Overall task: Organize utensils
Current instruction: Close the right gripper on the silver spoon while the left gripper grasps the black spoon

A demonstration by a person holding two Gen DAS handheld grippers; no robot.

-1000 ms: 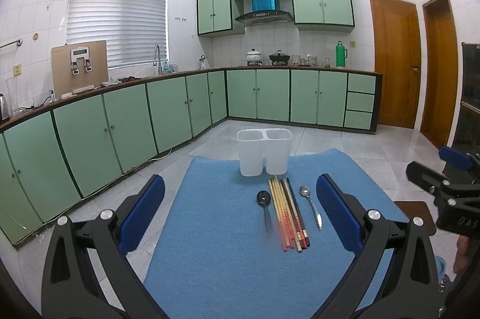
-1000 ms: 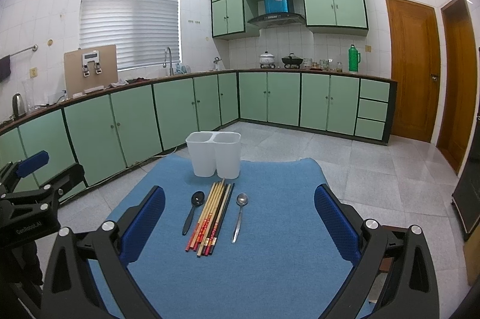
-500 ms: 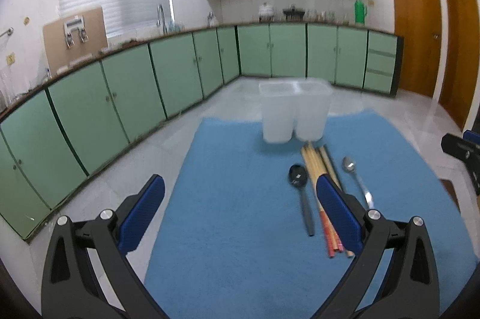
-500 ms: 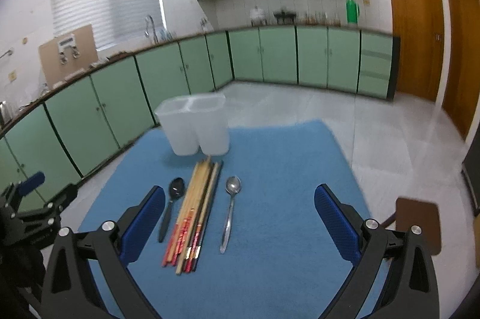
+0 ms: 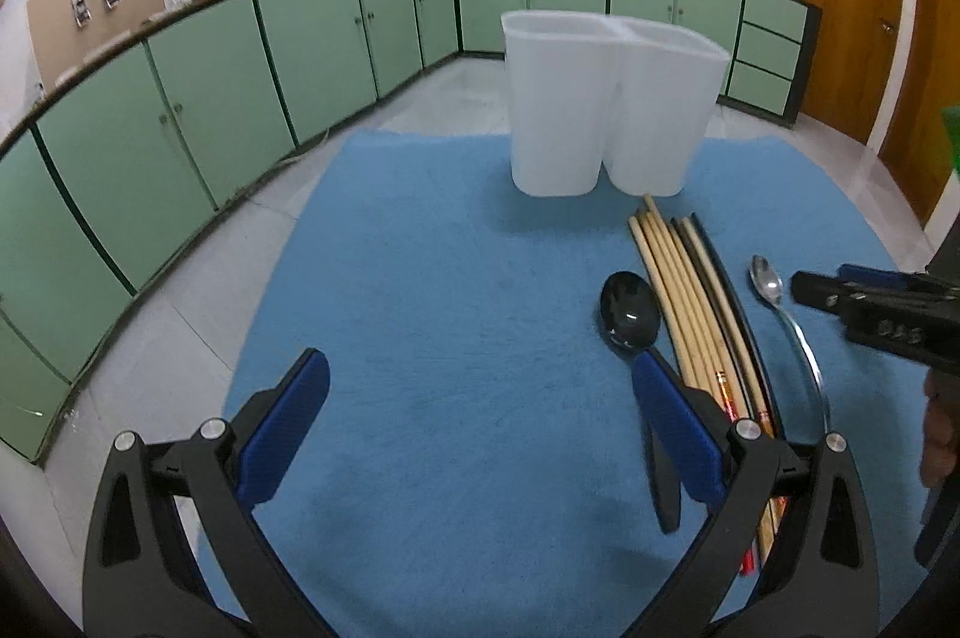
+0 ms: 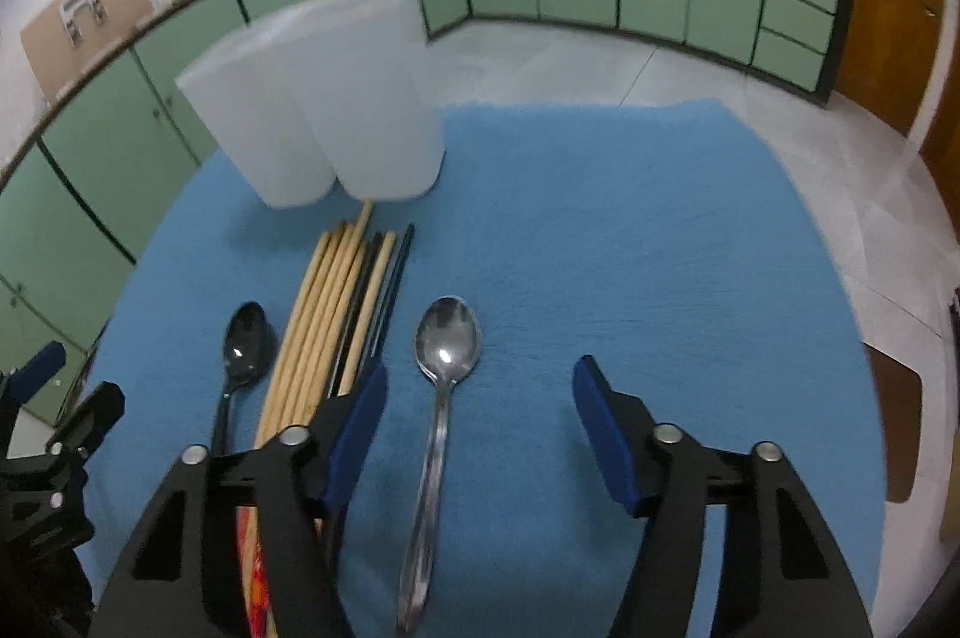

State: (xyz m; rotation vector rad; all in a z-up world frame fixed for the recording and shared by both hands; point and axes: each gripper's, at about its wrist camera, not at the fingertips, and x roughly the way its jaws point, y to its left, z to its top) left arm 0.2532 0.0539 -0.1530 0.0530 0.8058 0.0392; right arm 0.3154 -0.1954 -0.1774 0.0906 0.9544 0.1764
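While every utensil lies flat on the blue cloth [image 5: 420,338] covering the counter, you have not started the sorting: the white two-compartment holder [image 5: 606,110] stands upright near the far edge, and what shows of its rims gives no sign of anything inside. Your left claw [image 5: 480,434] hangs apart over bare cloth, holding nothing, its right finger just over the black spoon's [image 5: 630,317] handle. Your right claw [image 6: 480,428] is also spread wide and empty, straddling the metal spoon [image 6: 447,344]; I judge that spoon your likely first pick. The chopsticks [image 6: 336,320] lie bundled between the two spoons, tips pointing at the holder and nearly reaching its base. All of it remains to be lifted into the compartments.

Only the left view gives you the holder sharply, both rims distinct, plus your right claw entering from the side. Only the right view shows the metal spoon's full handle running back beneath the claw
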